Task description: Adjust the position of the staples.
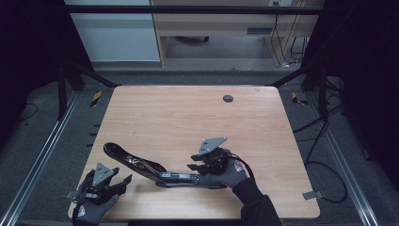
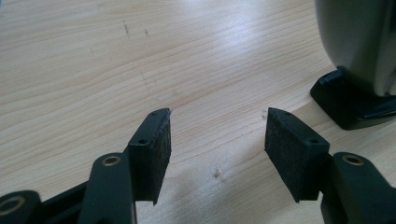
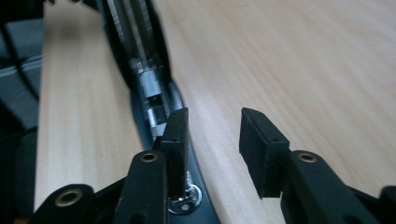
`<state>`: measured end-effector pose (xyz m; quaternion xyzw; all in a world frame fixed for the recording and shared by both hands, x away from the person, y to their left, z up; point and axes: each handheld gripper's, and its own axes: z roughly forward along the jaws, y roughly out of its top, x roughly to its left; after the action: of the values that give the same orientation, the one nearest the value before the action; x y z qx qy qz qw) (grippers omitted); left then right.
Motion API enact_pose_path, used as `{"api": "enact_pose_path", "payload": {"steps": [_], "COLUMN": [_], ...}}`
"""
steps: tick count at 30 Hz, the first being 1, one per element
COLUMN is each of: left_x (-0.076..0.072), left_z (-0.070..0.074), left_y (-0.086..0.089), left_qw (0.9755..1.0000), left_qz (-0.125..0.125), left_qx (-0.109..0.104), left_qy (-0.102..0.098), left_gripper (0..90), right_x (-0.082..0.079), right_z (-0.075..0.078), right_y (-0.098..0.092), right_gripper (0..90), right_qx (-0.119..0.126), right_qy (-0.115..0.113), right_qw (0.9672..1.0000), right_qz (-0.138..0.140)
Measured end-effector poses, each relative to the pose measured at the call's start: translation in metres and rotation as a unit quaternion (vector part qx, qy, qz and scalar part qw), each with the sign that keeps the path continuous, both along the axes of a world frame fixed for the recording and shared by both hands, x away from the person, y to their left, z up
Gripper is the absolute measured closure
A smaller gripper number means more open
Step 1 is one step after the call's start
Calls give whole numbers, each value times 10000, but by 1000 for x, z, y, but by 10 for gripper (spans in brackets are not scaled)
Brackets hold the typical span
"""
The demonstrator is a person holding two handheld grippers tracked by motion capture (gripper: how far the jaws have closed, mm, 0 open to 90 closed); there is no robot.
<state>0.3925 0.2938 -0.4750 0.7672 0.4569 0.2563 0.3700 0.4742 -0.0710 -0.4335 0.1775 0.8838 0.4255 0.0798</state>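
The left gripper sits at the table's near-left corner, jaws apart over bare wood, nothing between them. The right gripper hovers near the front centre, jaws also apart; in the right gripper view one pad lies over the base rail of a long black stapler, without clamping it. The stapler lies diagonally between both grippers, its arm raised, showing a metal channel. The table is pale wood-grain laminate with rounded corners.
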Motion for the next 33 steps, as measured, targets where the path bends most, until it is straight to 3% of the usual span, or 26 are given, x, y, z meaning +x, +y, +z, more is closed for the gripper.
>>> {"api": "enact_pose_path", "payload": {"steps": [4,9,11,16,18,21,24,28,33], "left_x": [-1,-2,-3,-4,-4,-6,-7,-9,-11], "left_z": [1,3,3,4,5,6,9,11,14], "left_y": [0,1,1,3,4,4,4,5,5], "left_qw": [10000,9998,9997,9994,9993,9991,9987,9983,9975], "left_qz": [-42,-78,-83,-135,-146,-147,-166,-217,-275], "left_qx": [-70,-150,-203,-301,-316,-355,-455,-505,-605], "left_qy": [-40,-72,-67,-85,-119,-153,-172,-202,-245], "left_gripper": [406,400,397,383,378,374,364,355,343], "right_x": [-4,-7,-8,-10,-13,-16,-19,-25,-36], "right_z": [4,4,2,-2,-4,-7,-13,-20,-24], "right_y": [-14,-31,-39,-52,-58,-67,-77,-92,-108], "right_gripper": [597,526,508,452,437,441,428,404,402], "right_qx": [243,276,433,303,444,431,274,297,349], "right_qy": [-51,-188,-246,-246,-281,-211,-176,-163,-98], "right_qw": [9986,9944,9910,9843,9816,9774,9701,9632,9588], "right_qz": [-474,-1003,-1244,-1723,-1833,-2057,-2403,-2668,-2817]}}
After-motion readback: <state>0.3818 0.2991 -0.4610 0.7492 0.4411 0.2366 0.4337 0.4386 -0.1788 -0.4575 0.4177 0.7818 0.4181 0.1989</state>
